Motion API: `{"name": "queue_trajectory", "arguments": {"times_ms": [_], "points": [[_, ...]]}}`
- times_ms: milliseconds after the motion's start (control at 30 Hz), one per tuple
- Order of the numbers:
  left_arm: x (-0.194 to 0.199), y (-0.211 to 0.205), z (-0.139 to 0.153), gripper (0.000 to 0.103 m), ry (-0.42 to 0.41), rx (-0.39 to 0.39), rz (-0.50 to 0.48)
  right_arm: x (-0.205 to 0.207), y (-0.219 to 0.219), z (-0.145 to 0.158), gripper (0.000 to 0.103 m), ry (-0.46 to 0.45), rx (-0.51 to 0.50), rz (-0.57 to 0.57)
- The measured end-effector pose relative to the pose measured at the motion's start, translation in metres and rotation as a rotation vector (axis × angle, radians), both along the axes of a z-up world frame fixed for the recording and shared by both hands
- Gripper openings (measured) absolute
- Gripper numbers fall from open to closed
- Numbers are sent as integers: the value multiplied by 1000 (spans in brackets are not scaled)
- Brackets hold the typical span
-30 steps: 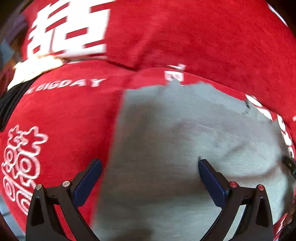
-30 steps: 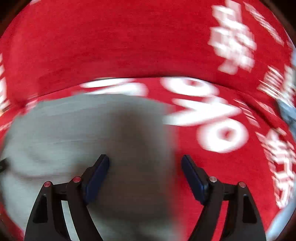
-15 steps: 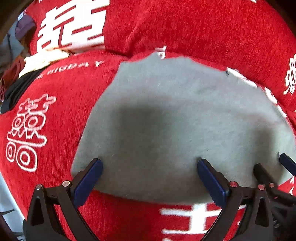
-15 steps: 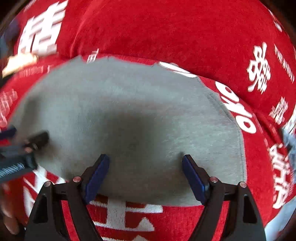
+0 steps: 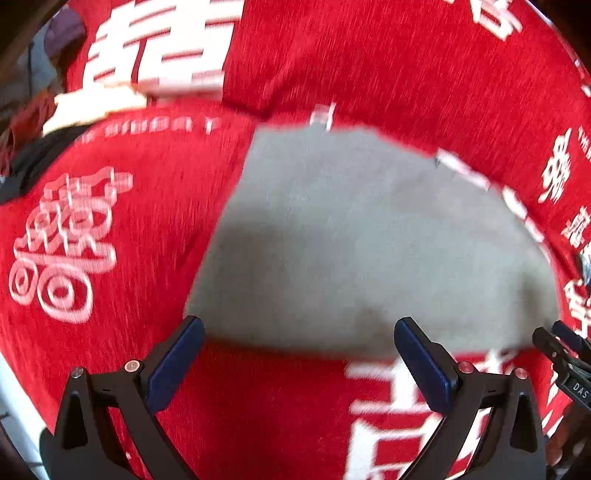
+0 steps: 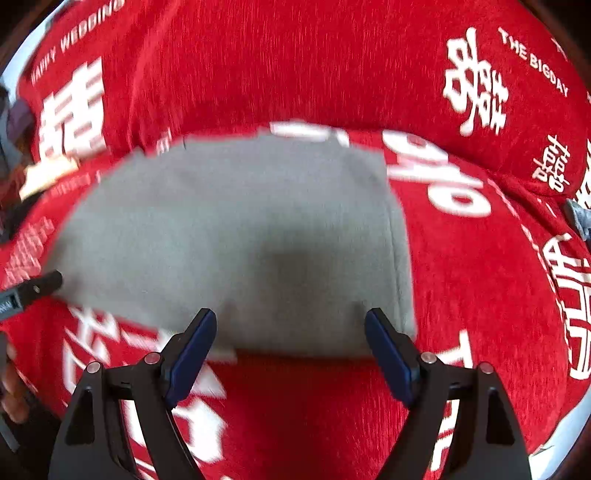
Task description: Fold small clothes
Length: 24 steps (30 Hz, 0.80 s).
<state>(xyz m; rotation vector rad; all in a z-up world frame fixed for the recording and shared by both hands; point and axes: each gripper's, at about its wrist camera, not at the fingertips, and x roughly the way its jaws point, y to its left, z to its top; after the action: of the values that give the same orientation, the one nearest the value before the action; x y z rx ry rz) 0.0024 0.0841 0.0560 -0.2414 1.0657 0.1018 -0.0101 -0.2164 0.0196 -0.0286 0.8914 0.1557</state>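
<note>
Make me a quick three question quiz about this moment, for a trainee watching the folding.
1. True or false: the left gripper is clamped on the grey cloth.
2. What does the grey cloth lie on? A) bare wood B) red cover with white lettering C) blue towel
3. Fill in: the right gripper has its jaws ____.

Key: 1 false, both grippers are open and hold nothing; 2 B; 3 open.

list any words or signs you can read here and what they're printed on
"HAPPY WEDDING": white print on the red cover, upper left.
"THE BIGDAY": same cover, upper right.
White double-happiness signs: same cover.
"DAS": right gripper, rest cut off.
Grey garment: no text.
</note>
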Motion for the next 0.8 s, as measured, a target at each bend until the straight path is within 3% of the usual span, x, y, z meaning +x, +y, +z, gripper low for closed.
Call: {"name": "queue_trajectory", "arguments": {"times_ms": [133, 300, 367, 433, 567, 667, 800], "points": [[45, -12, 14, 103, -19, -45, -26, 41, 26, 18, 85, -17, -9, -1], [107, -28, -16, 103, 95, -30, -30, 110, 59, -5, 85, 120, -55, -5], [124, -31, -28, 103, 116, 33, -31, 129, 63, -17, 86, 169, -82, -8], [134, -36, -34, 103, 130, 107, -61, 141, 59, -19, 90, 165, -66, -26], [151, -25, -39, 103, 139, 65, -60, 165, 51, -21, 92, 179, -19, -56], [159, -22, -42, 103, 129, 76, -69, 176, 54, -26, 102, 164, -53, -31], [169, -22, -42, 103, 109, 89, -76, 191, 52, -30, 103, 174, -35, -26]]}}
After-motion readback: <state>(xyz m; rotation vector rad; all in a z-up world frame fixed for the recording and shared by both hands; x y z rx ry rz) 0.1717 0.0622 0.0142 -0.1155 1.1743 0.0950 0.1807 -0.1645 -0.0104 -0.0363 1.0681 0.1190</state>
